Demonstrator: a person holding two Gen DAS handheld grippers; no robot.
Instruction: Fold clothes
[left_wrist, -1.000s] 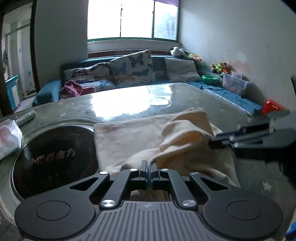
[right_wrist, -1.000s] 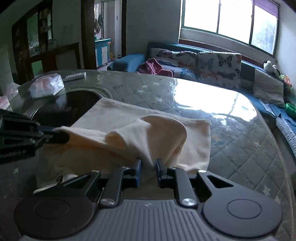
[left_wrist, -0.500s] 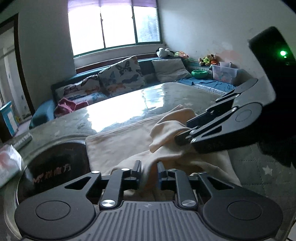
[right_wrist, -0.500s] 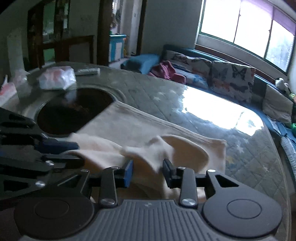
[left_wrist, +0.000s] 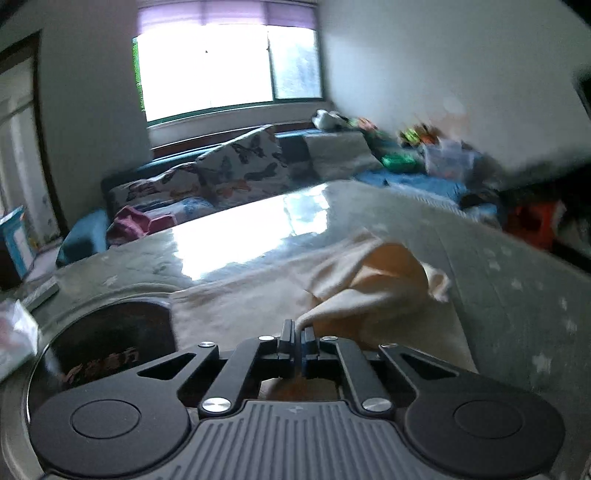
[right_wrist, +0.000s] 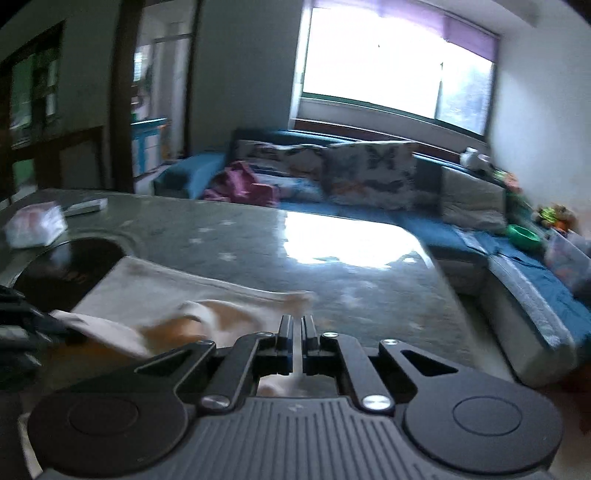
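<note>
We are viewing a cream cloth (left_wrist: 280, 295) lying on a grey quilted worktop (left_wrist: 517, 295) under a glossy clear cover. In the left wrist view, the left hand-held gripper (left_wrist: 296, 332) is pinching a fold of this cloth: its jaws are standing nearly together, and a ridge of fabric is rising straight from between the fingertips and running away to the right, where it is opening into a loose, raised hump. The rest of the cloth is spreading flat beyond and to the left of the tips, its near left corner lying just beside a round black inset (left_wrist: 107, 350) in the worktop.

In the right wrist view, the right hand-held gripper (right_wrist: 297, 326) is showing jaws drawn close, with pale fabric visible in the narrow slit between them and again below the fingers; we are reading this as a grip on the cloth's near edge. The cloth (right_wrist: 166, 291) is stretching from these tips away to the left, blurred, toward the left hand-held gripper (right_wrist: 22, 332) at the picture's left edge. A white packet (right_wrist: 35, 225) and a remote control (right_wrist: 86, 206) are resting at the worktop's far left, well apart from the cloth. A blue sofa (right_wrist: 436, 229) with cushions is standing beyond the worktop.
</note>
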